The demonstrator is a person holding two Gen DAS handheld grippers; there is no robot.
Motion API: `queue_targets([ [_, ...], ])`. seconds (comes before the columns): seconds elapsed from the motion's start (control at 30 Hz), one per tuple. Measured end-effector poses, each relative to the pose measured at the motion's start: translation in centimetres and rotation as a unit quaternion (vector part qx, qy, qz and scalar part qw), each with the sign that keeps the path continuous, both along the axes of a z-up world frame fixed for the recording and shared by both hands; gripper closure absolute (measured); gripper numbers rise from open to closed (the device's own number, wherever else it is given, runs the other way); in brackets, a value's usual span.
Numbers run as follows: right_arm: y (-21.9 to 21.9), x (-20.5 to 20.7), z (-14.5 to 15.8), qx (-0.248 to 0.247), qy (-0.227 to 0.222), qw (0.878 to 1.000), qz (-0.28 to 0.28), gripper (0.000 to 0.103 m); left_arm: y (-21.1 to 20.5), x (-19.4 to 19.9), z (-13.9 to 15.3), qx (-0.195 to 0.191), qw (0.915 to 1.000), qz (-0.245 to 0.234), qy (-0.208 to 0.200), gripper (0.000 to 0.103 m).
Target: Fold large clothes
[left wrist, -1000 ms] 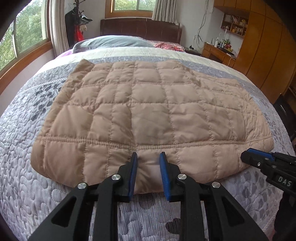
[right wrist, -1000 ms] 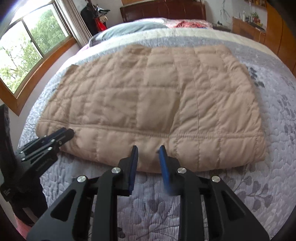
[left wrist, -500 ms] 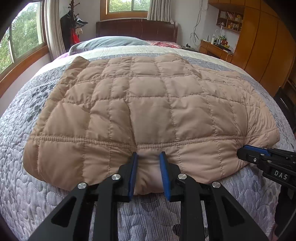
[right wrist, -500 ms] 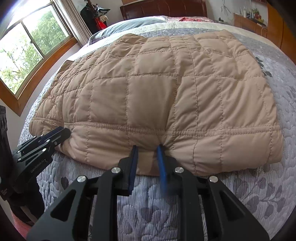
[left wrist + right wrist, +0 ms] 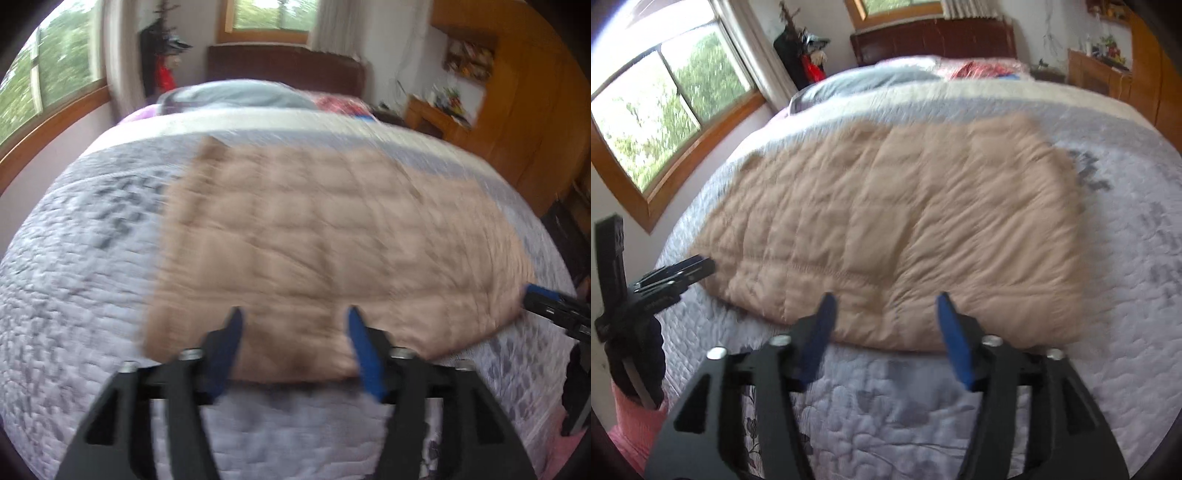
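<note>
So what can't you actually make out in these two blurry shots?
- Left wrist view: tan quilted jacket, stitching smeared by motion blur.
- Left wrist view: wall shelf, items too small and blurred.
- Right wrist view: left gripper, mostly cut off at the frame edge.
- Both views: jacket's underside, hidden against the bedspread.

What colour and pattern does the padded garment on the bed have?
The quilted jacket is plain tan, stitched in a grid of squares; this shows best in the right wrist view.

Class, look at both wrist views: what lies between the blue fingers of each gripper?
In each wrist view, the near hem of the tan quilted jacket shows between the opening jaws of the left gripper and right gripper, unpinched, on the grey bedspread.
</note>
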State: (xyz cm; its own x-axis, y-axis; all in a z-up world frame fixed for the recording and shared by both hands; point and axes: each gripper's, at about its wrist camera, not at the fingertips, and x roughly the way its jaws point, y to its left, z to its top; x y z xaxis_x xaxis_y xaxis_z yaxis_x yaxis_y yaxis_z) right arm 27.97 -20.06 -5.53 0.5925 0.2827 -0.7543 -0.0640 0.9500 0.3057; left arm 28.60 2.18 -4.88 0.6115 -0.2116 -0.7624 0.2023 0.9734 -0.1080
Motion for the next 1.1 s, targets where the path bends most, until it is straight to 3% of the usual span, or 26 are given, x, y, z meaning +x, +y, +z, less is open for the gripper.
queue_targets([
  [0.03,-1.1,-0.1,0.6,0.01,-0.005,1.0,-0.005,0.026,1.3,0.5,0.5,-0.007,0.9999,0.01,-0.001,0.032],
  [0.13,-5.1,0.2,1.6,0.036,-0.005,0.999,-0.036,0.021,5.4,2.7,1.5,-0.027,0.9987,0.042,0.01,0.019],
  [0.23,-9.0,1.9,1.3,0.052,0.016,0.997,-0.062,0.017,8.8,5.8,0.8,-0.062,0.9955,0.056,0.045,0.018],
  [0.33,-11.5,4.2,-0.3,0.107,0.048,0.991,-0.061,0.017,10.5,8.5,-0.7,-0.113,0.9894,0.041,0.081,0.018],
  [0.63,-14.6,9.4,-4.0,0.147,0.097,0.981,-0.081,0.015,10.5,13.9,-5.4,-0.176,0.9755,0.018,0.131,0.017],
  [0.8,-14.3,10.9,-6.0,0.174,0.113,0.976,-0.064,0.015,9.0,15.4,-6.0,-0.21,0.9684,-0.004,0.135,0.017],
  [0.87,-14.2,11.5,-6.6,0.18,0.117,0.975,-0.063,0.024,8.3,16.0,-6.4,-0.22,0.9638,-0.016,0.149,0.026],
  [0.9,-14.1,11.9,-6.8,0.18,0.115,0.975,-0.063,0.027,7.7,16.1,-6.5,-0.212,0.9654,-0.015,0.152,0.031],
  [0.93,-13.9,12.0,-6.8,0.18,0.11,0.976,-0.06,0.041,7.4,16.1,-6.5,-0.209,0.9661,-0.017,0.151,0.042],
  [0.97,-13.9,12.2,-6.9,0.187,0.109,0.975,-0.053,0.057,7.2,16.1,-6.6,-0.212,0.9648,-0.019,0.154,0.047],
  [1.03,-13.6,12.6,-7.0,0.209,0.106,0.971,-0.043,0.075,7.1,16.2,-6.6,-0.235,0.9579,-0.017,0.164,0.07],
  [1.1,-13.4,12.1,-6.0,0.216,0.092,0.971,-0.034,0.084,7.2,15.7,-6.3,-0.253,0.9536,-0.014,0.163,0.08],
])
